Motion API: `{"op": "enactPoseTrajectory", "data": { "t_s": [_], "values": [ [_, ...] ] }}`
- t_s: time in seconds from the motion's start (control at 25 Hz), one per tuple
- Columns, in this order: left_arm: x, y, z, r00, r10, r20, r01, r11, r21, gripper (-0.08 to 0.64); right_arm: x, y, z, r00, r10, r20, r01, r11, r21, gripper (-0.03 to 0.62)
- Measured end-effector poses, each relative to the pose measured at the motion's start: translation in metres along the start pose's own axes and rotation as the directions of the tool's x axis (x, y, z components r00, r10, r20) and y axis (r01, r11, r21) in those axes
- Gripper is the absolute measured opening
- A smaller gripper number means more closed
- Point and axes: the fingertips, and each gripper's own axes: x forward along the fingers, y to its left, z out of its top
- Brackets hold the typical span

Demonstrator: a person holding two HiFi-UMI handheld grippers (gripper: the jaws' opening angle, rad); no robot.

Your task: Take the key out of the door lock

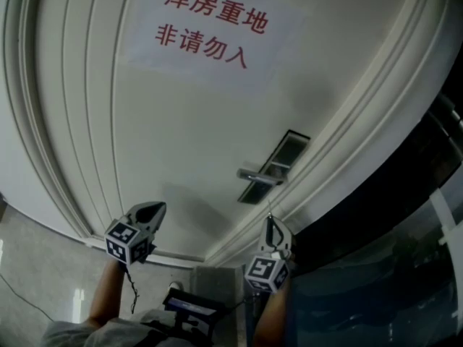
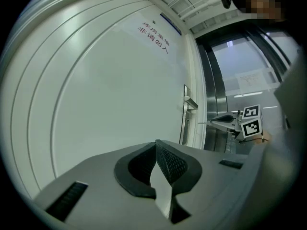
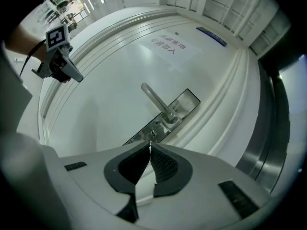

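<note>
The head view faces the door [image 1: 181,121] from farthest back. The left gripper view looks along it sideways; the right gripper view sits close before the handle [image 3: 156,100], which all three share.

One door [image 1: 181,136], one paper sign [image 1: 210,27] far up on it, one lever handle [image 1: 259,176], one lock plate [image 1: 293,147] at right, one key [image 3: 150,145], two grippers near: left gripper [image 1: 159,206], right gripper [image 1: 270,221].

A white paper notice [image 1: 210,31] with red characters hangs high, dark glass panelling [image 1: 376,280] at right.
</note>
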Motion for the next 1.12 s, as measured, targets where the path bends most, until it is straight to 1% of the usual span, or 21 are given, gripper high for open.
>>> {"op": "enactPoseTrajectory", "data": {
  "t_s": [0.08,0.2,0.32,0.44,0.6,0.76,0.96,1.12],
  "values": [
    [-0.004,-0.004,0.000,1.000,-0.004,-0.001,0.004,1.000,0.007,0.008,-0.007,0.001,-0.003,1.000,-0.007,0.017,0.006,0.997,0.083,0.020],
    [-0.010,-0.010,-0.001,1.000,-0.008,-0.002,0.008,1.000,0.017,0.008,-0.016,0.007,-0.010,1.000,0.003,0.027,-0.008,0.982,0.190,0.020],
    [-0.018,-0.017,-0.001,1.000,-0.012,-0.003,0.012,0.999,0.030,0.008,-0.027,0.011,-0.014,0.999,0.020,0.038,-0.031,0.952,0.305,0.020],
    [-0.025,-0.024,-0.002,1.000,-0.016,-0.008,0.017,0.999,0.040,0.008,-0.041,0.013,-0.016,0.999,0.012,0.040,-0.027,0.918,0.397,0.020],
    [-0.033,-0.035,0.001,1.000,-0.021,-0.004,0.021,0.999,0.046,0.008,-0.059,0.021,-0.019,0.999,0.015,0.035,-0.030,0.890,0.455,0.020],
    [-0.042,-0.045,0.005,1.000,-0.028,0.003,0.027,0.998,0.064,0.008,-0.076,0.027,-0.020,0.999,0.019,0.040,-0.037,0.852,0.522,0.020],
    [-0.054,-0.057,0.003,0.999,-0.043,-0.001,0.043,0.997,0.070,0.008,-0.095,0.034,-0.023,0.999,0.016,0.032,-0.031,0.827,0.561,0.020],
    [-0.068,-0.062,0.002,0.999,-0.035,0.001,0.035,0.997,0.075,0.008,-0.110,0.038,-0.023,0.999,0.014,0.046,-0.039,0.803,0.594,0.020]
  ]
}}
